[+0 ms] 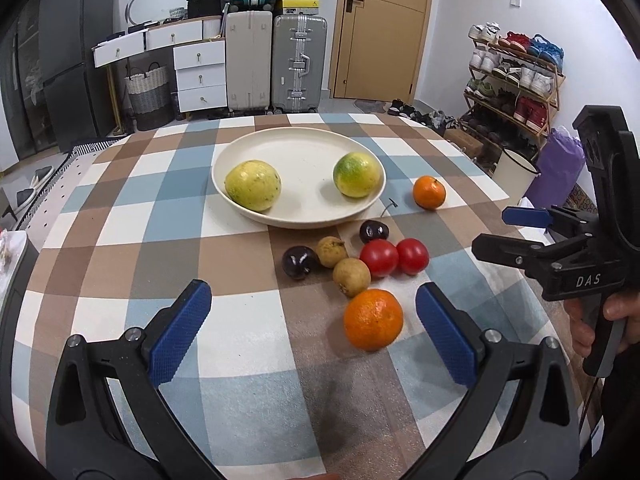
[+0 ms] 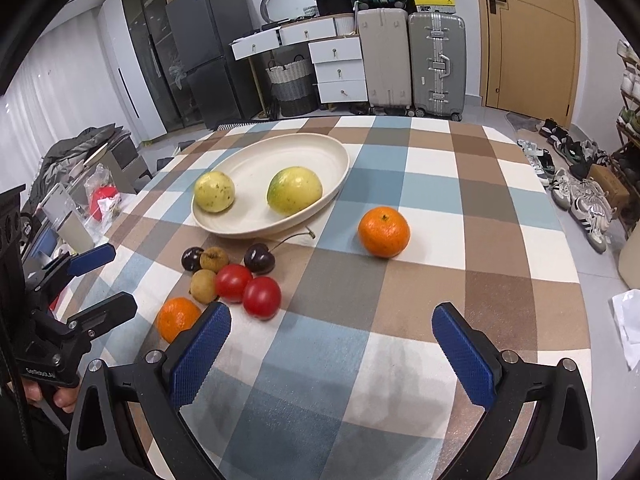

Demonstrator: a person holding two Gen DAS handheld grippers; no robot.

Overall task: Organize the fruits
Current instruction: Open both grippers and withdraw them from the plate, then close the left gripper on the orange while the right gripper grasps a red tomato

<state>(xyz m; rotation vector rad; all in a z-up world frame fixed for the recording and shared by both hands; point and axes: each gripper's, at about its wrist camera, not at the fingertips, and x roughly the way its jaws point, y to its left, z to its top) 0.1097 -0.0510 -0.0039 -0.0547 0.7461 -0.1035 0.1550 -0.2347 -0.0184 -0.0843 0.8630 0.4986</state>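
A cream plate (image 1: 304, 148) (image 2: 280, 152) on the checked tablecloth holds two yellow-green fruits (image 1: 253, 185) (image 1: 357, 174). In front of it lie two dark cherries (image 1: 300, 262), two brown longans (image 1: 351, 276), two red tomatoes (image 1: 379, 257) and a near orange (image 1: 373, 319) (image 2: 177, 318). A second orange (image 1: 429, 192) (image 2: 384, 231) lies apart at the right. My left gripper (image 1: 313, 332) is open and empty, just before the near orange. My right gripper (image 2: 331, 350) is open and empty over bare cloth; it also shows in the left wrist view (image 1: 504, 232).
The round table (image 2: 460, 248) drops off on all sides. Behind it stand suitcases (image 1: 298, 62), white drawers (image 1: 200, 74), a door (image 1: 380, 28) and a shoe rack (image 1: 516, 76). Cluttered items (image 2: 92, 200) sit left of the table.
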